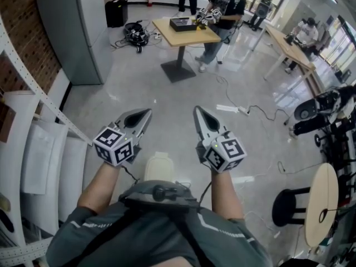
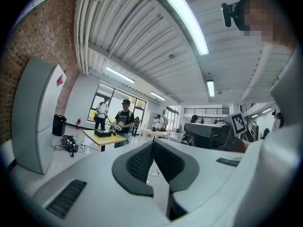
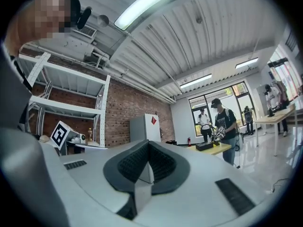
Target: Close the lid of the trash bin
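Head view: left gripper (image 1: 143, 115) and right gripper (image 1: 199, 115) both clenched on nothing, held aloft. The pale shape (image 1: 159, 166) beneath may be the bin; check how its lid lies first.

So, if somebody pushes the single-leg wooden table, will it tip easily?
Probably not easily: the wooden table stands on a wide flat base, likely heavy. A push at its edge might rock it, since one central post carries the top.
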The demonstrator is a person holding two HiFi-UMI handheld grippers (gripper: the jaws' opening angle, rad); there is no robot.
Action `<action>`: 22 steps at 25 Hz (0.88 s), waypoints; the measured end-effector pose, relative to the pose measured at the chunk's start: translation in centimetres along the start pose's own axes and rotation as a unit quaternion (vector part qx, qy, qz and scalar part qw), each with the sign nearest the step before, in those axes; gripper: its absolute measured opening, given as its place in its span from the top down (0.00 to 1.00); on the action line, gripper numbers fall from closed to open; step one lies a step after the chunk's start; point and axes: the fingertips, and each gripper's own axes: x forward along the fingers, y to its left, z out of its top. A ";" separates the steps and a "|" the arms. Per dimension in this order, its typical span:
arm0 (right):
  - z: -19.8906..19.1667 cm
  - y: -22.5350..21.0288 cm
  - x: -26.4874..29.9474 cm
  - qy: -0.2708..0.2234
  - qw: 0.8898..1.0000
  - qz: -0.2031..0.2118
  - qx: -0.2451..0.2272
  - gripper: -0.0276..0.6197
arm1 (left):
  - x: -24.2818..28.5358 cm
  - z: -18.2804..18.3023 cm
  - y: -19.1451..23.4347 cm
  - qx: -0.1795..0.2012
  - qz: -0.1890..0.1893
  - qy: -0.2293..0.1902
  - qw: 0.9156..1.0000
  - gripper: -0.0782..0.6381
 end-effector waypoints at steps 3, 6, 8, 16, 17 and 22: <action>-0.5 0.0 -0.2 0.012 1.000 0.009 0.004 0.95 | 0.1 0.4 0.3 0.006 0.022 -0.014 1.000 0.89; -1.3 -0.3 -0.5 0.021 1.000 0.012 0.017 0.95 | 0.0 0.4 -0.2 -0.001 0.025 -0.017 1.000 0.89; -1.3 -0.3 -0.7 0.018 1.000 0.010 0.021 0.95 | 0.0 0.5 -0.7 0.004 0.015 -0.014 1.000 0.89; -0.8 -0.4 -0.4 0.017 1.000 0.009 0.011 0.95 | 0.1 0.4 -1.5 0.022 0.001 -0.005 1.000 0.89; -0.9 -0.4 -0.4 0.017 1.000 0.010 0.013 0.95 | 0.1 0.4 -1.6 0.030 0.003 -0.002 1.000 0.89; -1.2 0.0 -0.5 0.020 0.999 0.023 0.009 0.95 | 0.2 0.1 -2.5 0.027 -0.015 0.000 1.000 0.89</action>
